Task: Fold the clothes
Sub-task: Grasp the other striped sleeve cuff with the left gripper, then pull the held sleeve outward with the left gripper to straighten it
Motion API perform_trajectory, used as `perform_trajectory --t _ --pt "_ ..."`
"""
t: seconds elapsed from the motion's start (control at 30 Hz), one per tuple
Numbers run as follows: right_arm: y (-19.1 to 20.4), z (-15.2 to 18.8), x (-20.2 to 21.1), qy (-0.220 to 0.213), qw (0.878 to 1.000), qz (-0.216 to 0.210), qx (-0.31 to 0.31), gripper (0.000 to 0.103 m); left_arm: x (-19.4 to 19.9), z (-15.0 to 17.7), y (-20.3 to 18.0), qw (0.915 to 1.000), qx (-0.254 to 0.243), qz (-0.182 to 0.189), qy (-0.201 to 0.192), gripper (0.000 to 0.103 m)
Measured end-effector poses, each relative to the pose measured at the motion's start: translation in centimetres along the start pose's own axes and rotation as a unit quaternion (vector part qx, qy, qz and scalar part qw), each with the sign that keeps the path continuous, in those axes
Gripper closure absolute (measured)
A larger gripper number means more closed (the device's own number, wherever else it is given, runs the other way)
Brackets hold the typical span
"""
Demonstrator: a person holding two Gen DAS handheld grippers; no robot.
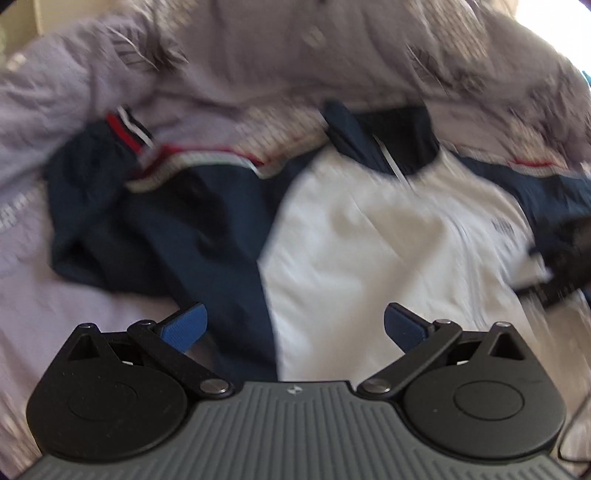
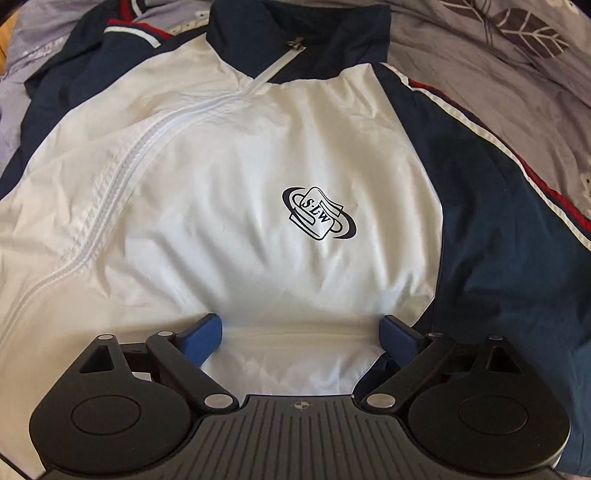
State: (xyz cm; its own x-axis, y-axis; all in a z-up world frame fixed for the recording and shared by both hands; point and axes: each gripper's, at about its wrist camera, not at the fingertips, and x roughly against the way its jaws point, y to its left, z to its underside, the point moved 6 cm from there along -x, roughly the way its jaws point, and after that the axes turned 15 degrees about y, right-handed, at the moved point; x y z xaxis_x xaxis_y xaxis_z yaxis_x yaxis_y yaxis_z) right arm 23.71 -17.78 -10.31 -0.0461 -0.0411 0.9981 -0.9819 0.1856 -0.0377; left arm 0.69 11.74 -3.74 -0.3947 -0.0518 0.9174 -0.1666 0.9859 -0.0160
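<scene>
Big bed with a grey leaf-print cover (image 2: 498, 66) underneath everything. White and dark blue jacket (image 2: 221, 184) spread flat on that cover, front up, collar (image 2: 295, 29) at the far side. Dark blue sleeve (image 2: 498, 221) with red and white stripes on the right. White zip (image 2: 122, 158) running from the collar down to the near left. Small round dark logo (image 2: 319, 213) on the chest. Right hand-held gripper (image 2: 301, 338) wide open, low over the near white part. Left hand-held gripper (image 1: 295, 326) wide open too, holding nothing, in a blurry view above the jacket (image 1: 369, 240).
</scene>
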Motion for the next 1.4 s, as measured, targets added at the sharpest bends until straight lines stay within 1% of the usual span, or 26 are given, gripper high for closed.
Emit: perform_trajectory --t 0.07,0.13,0.17,0.23,0.27,0.33,0.43,0.53,0.57,0.63,0.67,0.7,0.73,0.77,0.83,0.87,0.9,0.93,1.0,1.03,1.1,1.17,1.3,1.33,1.4 --pt "-0.2 -0.2 -0.3 -0.001 1.0 -0.001 -0.002 0.009 0.1 -1.9 3.1 0.999 0.012 -0.036 -0.023 0.0" --pt "-0.3 -0.5 -0.5 -0.002 1.0 0.0 -0.004 0.008 -0.4 -3.7 5.9 0.9964 0.016 -0.077 -0.032 0.0" --pt "-0.4 -0.5 -0.8 -0.002 1.0 0.0 -0.004 0.007 -0.8 -4.5 7.2 0.9942 0.015 -0.101 -0.035 0.0" --pt "-0.4 -0.7 -1.0 -0.001 1.0 -0.002 -0.005 0.005 -1.9 -5.9 9.4 0.987 0.007 -0.155 -0.04 0.001" --pt "-0.3 -0.5 -1.1 0.0 1.0 -0.003 -0.007 0.004 -2.4 -6.4 10.3 0.9841 0.008 -0.173 -0.04 0.001" --pt "-0.3 0.2 -1.4 0.0 1.0 -0.005 -0.009 0.001 -3.4 -7.2 11.9 0.9792 0.013 -0.198 -0.041 0.002" --pt "-0.2 0.7 -1.7 0.002 1.0 -0.006 -0.012 0.0 -4.9 -8.4 13.1 0.9764 0.014 -0.211 -0.044 0.003" --pt "0.1 0.3 -2.2 0.003 1.0 -0.005 -0.015 0.0 -6.9 -9.6 13.9 0.9708 0.003 -0.237 -0.038 0.004" --pt "0.1 0.2 -2.2 0.002 1.0 -0.004 -0.016 0.0 -7.9 -10.0 14.2 0.9689 0.002 -0.246 -0.032 0.005" --pt "0.1 0.2 -2.3 0.001 1.0 -0.004 -0.017 0.0 -10.0 -10.8 15.1 0.9669 0.013 -0.255 -0.009 0.011" --pt "0.2 0.2 -2.3 0.0 1.0 -0.004 -0.018 0.0 -10.9 -11.0 15.6 0.9675 0.022 -0.252 0.003 0.013" --pt "0.2 0.1 -2.4 -0.001 1.0 -0.003 -0.018 0.0 -11.7 -11.0 16.0 0.9683 0.032 -0.247 0.014 0.022" --pt "0.2 0.1 -2.4 -0.003 1.0 -0.003 -0.019 0.0 -12.3 -10.9 16.4 0.9692 0.042 -0.242 0.022 0.035" --pt "0.2 0.1 -2.5 -0.004 1.0 -0.003 -0.02 0.0 -12.9 -10.8 16.8 0.97 0.054 -0.235 0.028 0.04" --pt "0.2 0.1 -2.5 -0.006 1.0 -0.004 -0.022 0.0 -13.1 -10.5 17.4 0.9746 0.076 -0.209 0.028 0.054" --pt "0.2 0.1 -2.6 -0.007 1.0 -0.004 -0.023 0.0 -12.9 -10.4 17.8 0.9761 0.088 -0.197 0.026 0.057" --pt "0.2 0.1 -2.6 -0.007 1.0 -0.004 -0.023 0.0 -12.5 -10.3 18.3 0.9769 0.103 -0.186 0.024 0.064" --pt "0.2 0.0 -2.6 -0.007 1.0 -0.004 -0.023 0.0 -12.1 -10.2 18.8 0.9772 0.119 -0.175 0.022 0.075" --pt "0.2 0.2 -2.7 -0.007 1.0 -0.005 -0.024 0.0 -11.2 -9.8 20.3 0.977 0.16 -0.139 0.019 0.082" --pt "0.3 0.2 -2.8 -0.007 1.0 -0.005 -0.024 0.0 -10.6 -9.5 21.1 0.9754 0.183 -0.122 0.017 0.086" --pt "0.3 0.0 -2.8 -0.006 1.0 -0.004 -0.024 0.0 -9.6 -8.7 23.0 0.969 0.227 -0.095 0.014 0.089" --pt "0.4 -0.1 -2.9 -0.005 1.0 -0.004 -0.025 0.0 -8.4 -7.6 25.1 0.9592 0.269 -0.087 0.01 0.09" --pt "0.7 0.1 -2.9 -0.007 1.0 -0.001 -0.026 0.0 -5.0 -4.5 29.3 0.9416 0.331 -0.062 -0.008 0.091" --pt "0.8 0.1 -2.9 -0.007 1.0 -0.001 -0.027 0.0 -3.9 -3.7 30.5 0.9367 0.345 -0.059 -0.012 0.091" --pt "1.0 0.2 -2.9 -0.005 1.0 0.001 -0.028 0.0 -2.2 -2.1 32.6 0.9308 0.358 -0.072 -0.008 0.091"
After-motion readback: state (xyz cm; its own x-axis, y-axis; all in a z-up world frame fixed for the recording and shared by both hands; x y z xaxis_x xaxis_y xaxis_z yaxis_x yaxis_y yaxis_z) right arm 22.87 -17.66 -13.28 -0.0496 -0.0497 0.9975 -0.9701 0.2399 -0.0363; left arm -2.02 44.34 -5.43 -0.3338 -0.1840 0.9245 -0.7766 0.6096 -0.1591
